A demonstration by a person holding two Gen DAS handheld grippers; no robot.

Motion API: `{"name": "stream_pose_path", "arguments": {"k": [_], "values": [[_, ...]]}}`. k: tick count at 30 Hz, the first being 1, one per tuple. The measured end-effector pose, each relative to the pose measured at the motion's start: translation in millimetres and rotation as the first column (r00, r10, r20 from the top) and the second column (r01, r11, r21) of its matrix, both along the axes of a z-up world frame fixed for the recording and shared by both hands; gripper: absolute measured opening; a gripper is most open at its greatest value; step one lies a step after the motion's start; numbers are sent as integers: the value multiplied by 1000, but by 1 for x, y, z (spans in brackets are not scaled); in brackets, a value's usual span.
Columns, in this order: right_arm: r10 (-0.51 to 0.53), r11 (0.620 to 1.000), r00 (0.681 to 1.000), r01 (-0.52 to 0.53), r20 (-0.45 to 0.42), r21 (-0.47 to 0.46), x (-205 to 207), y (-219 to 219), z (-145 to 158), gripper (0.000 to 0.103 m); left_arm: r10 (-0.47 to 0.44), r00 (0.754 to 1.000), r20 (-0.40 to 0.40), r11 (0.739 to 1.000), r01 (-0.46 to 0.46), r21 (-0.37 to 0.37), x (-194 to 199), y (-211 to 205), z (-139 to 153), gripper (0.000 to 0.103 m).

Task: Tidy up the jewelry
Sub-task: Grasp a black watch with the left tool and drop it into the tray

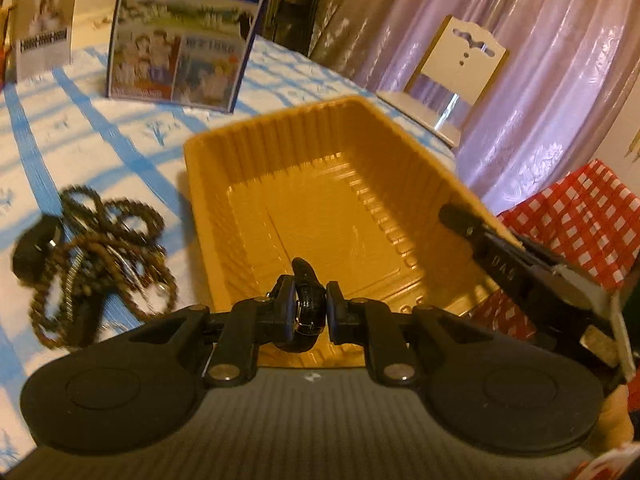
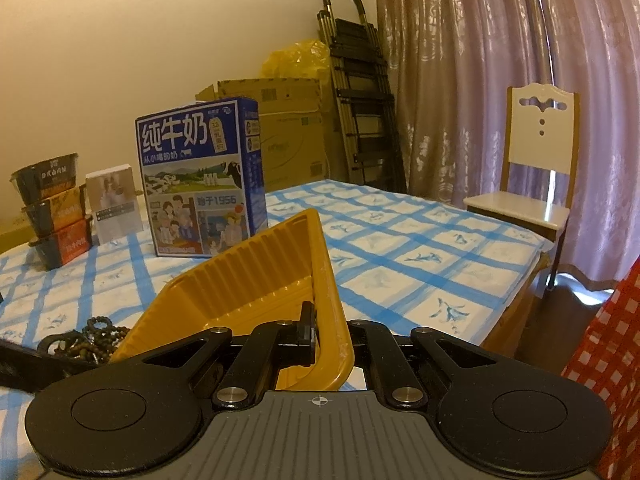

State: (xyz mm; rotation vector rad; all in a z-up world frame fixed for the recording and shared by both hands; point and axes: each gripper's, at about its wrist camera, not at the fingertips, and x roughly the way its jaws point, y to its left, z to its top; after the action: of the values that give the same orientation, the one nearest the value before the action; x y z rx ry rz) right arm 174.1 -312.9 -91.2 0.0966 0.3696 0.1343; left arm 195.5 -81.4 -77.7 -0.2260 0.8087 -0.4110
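Note:
My left gripper point(image 1: 308, 310) is shut on a glossy black leather strap point(image 1: 305, 280), which stands upright between the pads over the near end of a yellow ribbed plastic tray point(image 1: 320, 200). The tray's inside looks bare. A tangle of dark beaded necklaces point(image 1: 104, 248) lies on the cloth left of the tray. My right gripper point(image 1: 476, 236) reaches in from the right and clamps the tray's right rim. In the right wrist view the right gripper point(image 2: 326, 332) is shut on the tray point(image 2: 256, 272) wall, one corner of the tray is lifted, and the beads point(image 2: 96, 338) lie at lower left.
A blue-and-white checked cloth point(image 2: 400, 248) covers the table. At the back stand a blue milk carton point(image 2: 200, 176), a small white box point(image 2: 114, 204) and stacked dark bowls point(image 2: 52, 208). A white chair point(image 2: 536, 168) is beyond the right edge, near curtains, a ladder and red checked fabric point(image 1: 580, 216).

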Motion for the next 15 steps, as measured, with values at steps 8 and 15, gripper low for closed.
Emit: {"name": "stream_pose_path", "arguments": {"k": [8, 15], "values": [[-5, 1000, 1000, 5, -1, -14, 0, 1, -1, 5, -7, 996, 91, 1000, 8, -7, -2, -8, 5, 22], [-23, 1000, 1000, 23, 3, -17, 1, -1, -1, 5, 51, 990, 128, 997, -58, 55, -20, 13, 15, 25]]}}
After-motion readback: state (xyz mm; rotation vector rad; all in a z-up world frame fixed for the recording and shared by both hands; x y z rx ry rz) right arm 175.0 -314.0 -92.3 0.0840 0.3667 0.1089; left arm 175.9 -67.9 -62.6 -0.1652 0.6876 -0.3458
